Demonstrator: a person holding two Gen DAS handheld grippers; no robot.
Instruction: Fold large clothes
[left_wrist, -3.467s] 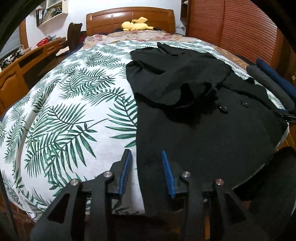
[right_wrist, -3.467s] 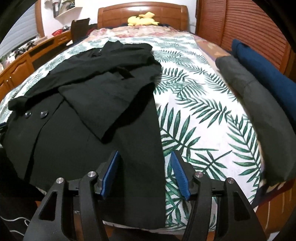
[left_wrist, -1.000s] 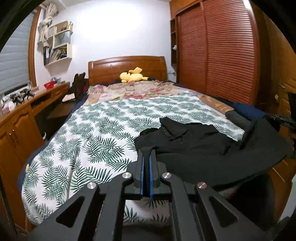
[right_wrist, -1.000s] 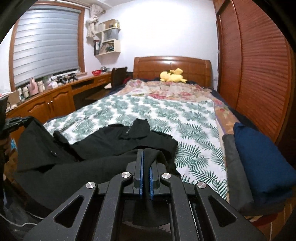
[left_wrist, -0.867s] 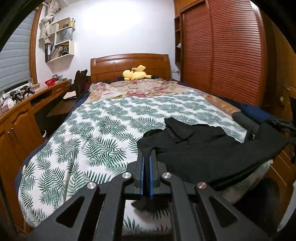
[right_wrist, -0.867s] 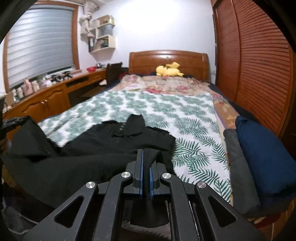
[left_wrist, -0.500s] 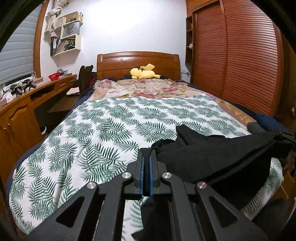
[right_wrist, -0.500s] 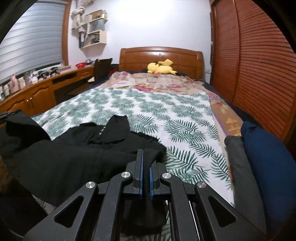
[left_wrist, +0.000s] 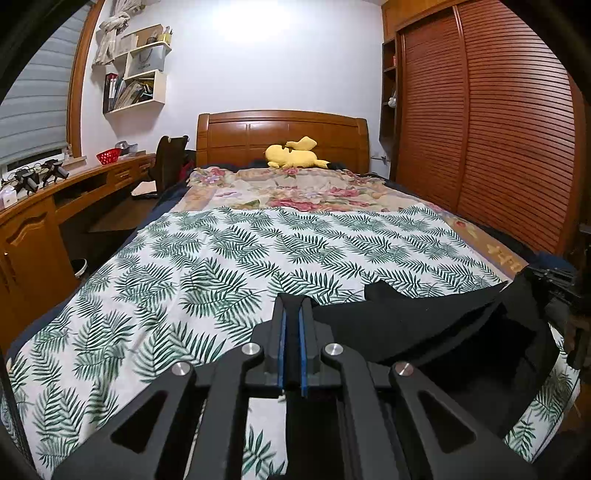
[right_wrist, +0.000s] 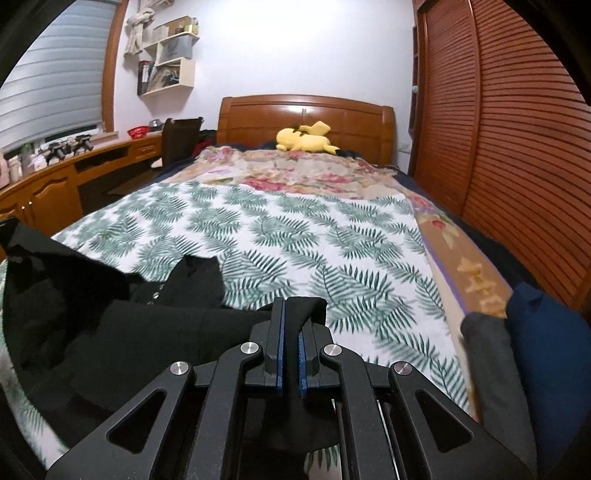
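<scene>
Ahead of both tongs stretches a bed (left_wrist: 221, 258) under a white cover printed with green fern leaves, with a flowered blanket (left_wrist: 295, 192) beyond it and a yellow plush toy (left_wrist: 291, 155) lying against the wooden headboard (left_wrist: 280, 129). Off to the left of the tongs runs a long wooden tabletop (left_wrist: 74, 184) with drawers, a dark chair (left_wrist: 170, 155) at its far end and wall shelves (left_wrist: 136, 85) above; to the right stands a slatted wooden wardrobe (left_wrist: 498, 129). Just right of the right tongs (right_wrist: 290, 343), folded grey and blue clothes (right_wrist: 535, 350) lie on the edge of the bed. The left tongs (left_wrist: 290, 343) are closed tight on a fold of the black coat (left_wrist: 424, 325), and the right tongs likewise pinch its cloth between their blue pads. The coat hangs stretched between the two tongs over the near end of the bed, thick, dark and rumpled, its collar (right_wrist: 199, 280) poking forward, with small buttons near it.
</scene>
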